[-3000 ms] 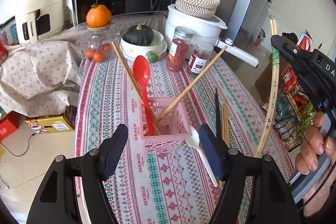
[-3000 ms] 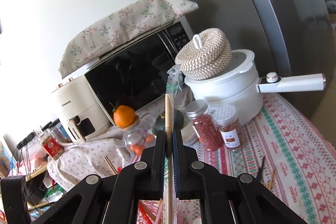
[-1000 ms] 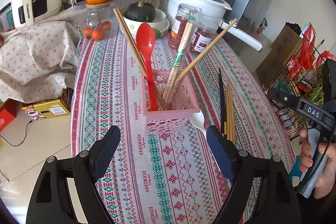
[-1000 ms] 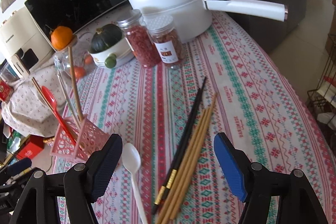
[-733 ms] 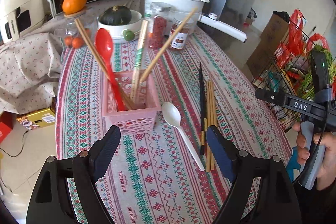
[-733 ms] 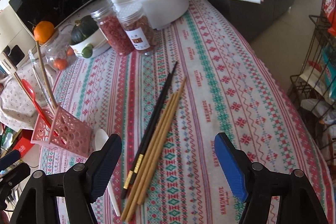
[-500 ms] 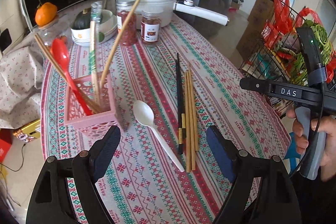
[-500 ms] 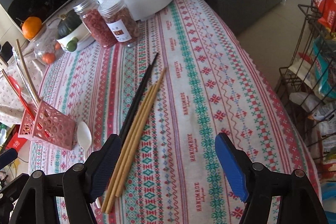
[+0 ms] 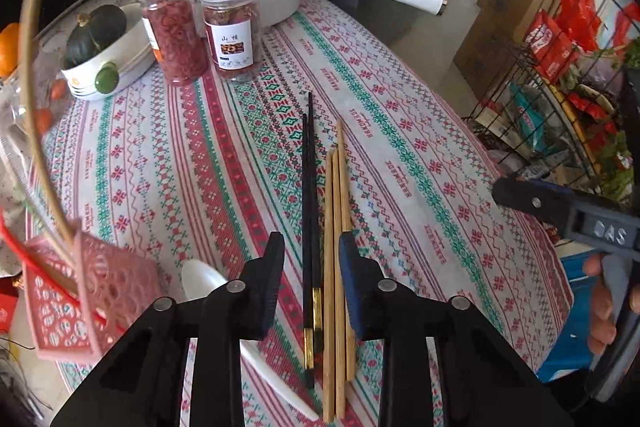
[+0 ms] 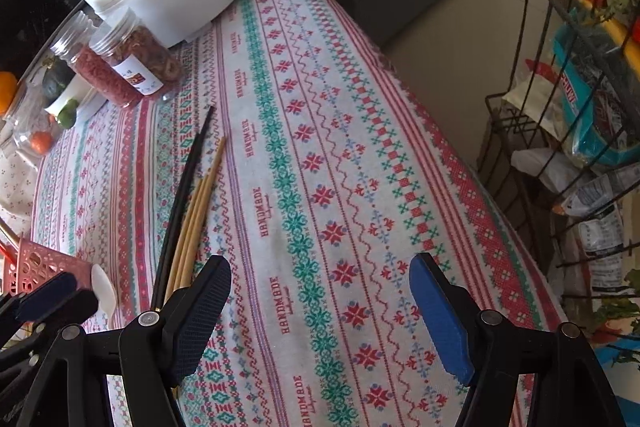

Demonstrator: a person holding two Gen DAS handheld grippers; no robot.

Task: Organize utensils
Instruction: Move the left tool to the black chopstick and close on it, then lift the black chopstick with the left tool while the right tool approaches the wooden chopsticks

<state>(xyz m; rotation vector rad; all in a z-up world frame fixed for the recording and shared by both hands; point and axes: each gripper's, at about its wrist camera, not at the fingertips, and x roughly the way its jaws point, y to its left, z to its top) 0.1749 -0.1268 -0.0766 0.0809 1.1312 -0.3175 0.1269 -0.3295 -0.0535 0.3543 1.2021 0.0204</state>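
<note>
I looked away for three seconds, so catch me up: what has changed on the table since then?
The right hand-held gripper let go of the wrapped chopsticks into the pink basket and now hangs open. The left hand-held gripper moved from the basket to over the black chopsticks and bamboo chopsticks; its jaws have just been closing around them. Both sets and the white spoon stayed put.

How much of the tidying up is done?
Done: a chopstick and a red spoon stand in the pink basket. In hand: the left gripper has just been closing its jaws around the black chopsticks and wooden chopsticks. Left: those, plus the white spoon. The right gripper is open, empty.
</note>
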